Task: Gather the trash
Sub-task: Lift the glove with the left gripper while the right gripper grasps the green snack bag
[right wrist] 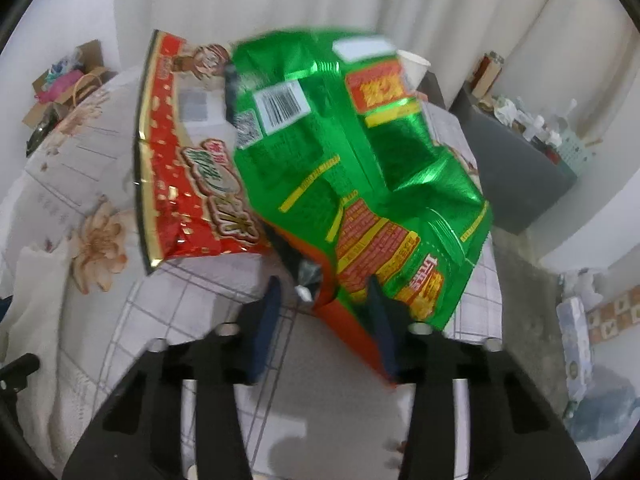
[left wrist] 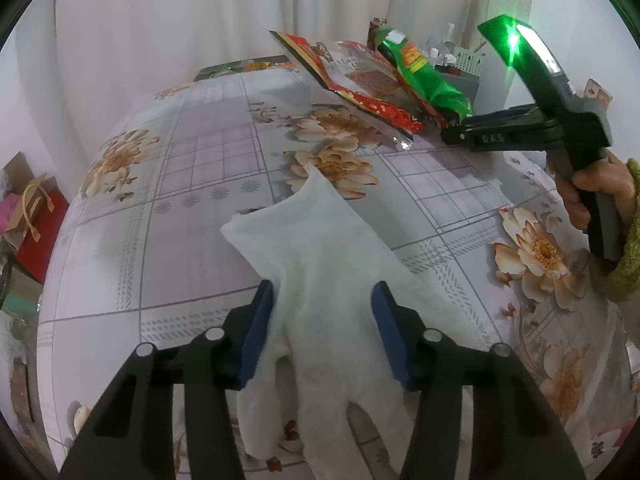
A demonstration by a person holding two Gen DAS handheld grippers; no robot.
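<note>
In the left wrist view, the left gripper points down at the table, which wears a flowered, checked cloth. A white tissue lies crumpled between its blue pads. The left pad touches the tissue's edge and the right pad stands against its other side, so the jaws are half closed around it; whether they already pinch it firmly cannot be told. The tissue still rests on the cloth.

Farther back and to the right, a hand in a green knitted sleeve holds the right gripper by its handle, with a green light glowing on top of the tool. Its fingers are closed on the ends of two snack bags held above the table: a green bag and a red bag beside it.

The right wrist view shows the same grip close up. The right gripper has the crumpled lower corner of the green bag between its pads, and the red bag hangs to the left, partly behind the green one. A paper cup stands beyond the bags. White curtains hang behind the table.
</note>
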